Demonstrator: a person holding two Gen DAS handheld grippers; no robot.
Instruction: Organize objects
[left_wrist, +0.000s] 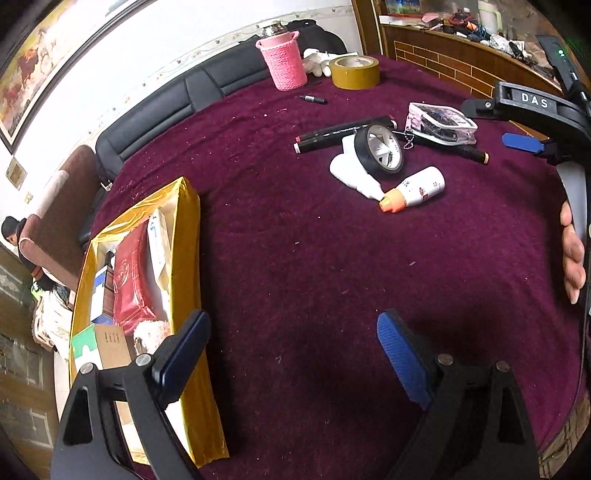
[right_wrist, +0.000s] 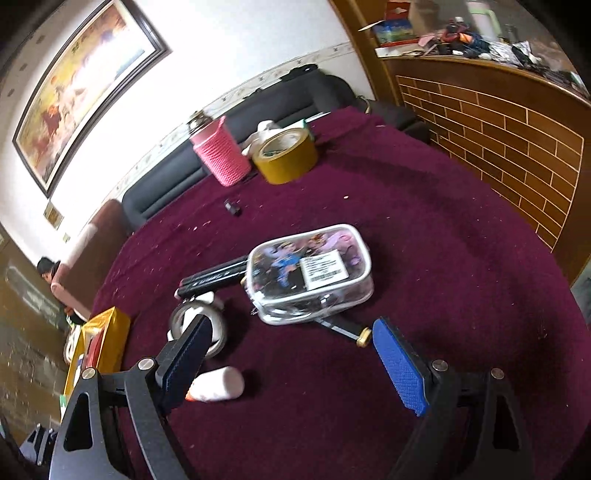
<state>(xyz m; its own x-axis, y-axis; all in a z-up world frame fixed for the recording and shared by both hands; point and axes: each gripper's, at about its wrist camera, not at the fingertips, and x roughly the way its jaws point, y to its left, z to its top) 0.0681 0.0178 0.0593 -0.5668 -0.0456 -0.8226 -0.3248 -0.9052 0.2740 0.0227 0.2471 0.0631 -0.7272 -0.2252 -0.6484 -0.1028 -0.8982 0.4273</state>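
Observation:
A yellow box (left_wrist: 186, 236) holding a red pouch (left_wrist: 131, 273) and small cartons sits at the table's left; it also shows in the right wrist view (right_wrist: 110, 328). My left gripper (left_wrist: 291, 350) is open and empty beside it. Mid-table lie a black tape roll (left_wrist: 378, 151), a white bottle with an orange cap (left_wrist: 417, 188), black markers (left_wrist: 343, 134) and a clear printed pouch (left_wrist: 441, 123). My right gripper (right_wrist: 291, 354) is open and empty, just short of the pouch (right_wrist: 310, 273), with the bottle (right_wrist: 218, 386) and tape roll (right_wrist: 199, 325) by its left finger.
A pink knitted cup holder (left_wrist: 282, 61), a brown tape roll (left_wrist: 354, 72), white gloves (left_wrist: 316, 61) and a small black tube (left_wrist: 313, 99) stand at the far side of the maroon cloth (left_wrist: 295, 258). A black sofa and a wooden counter lie beyond.

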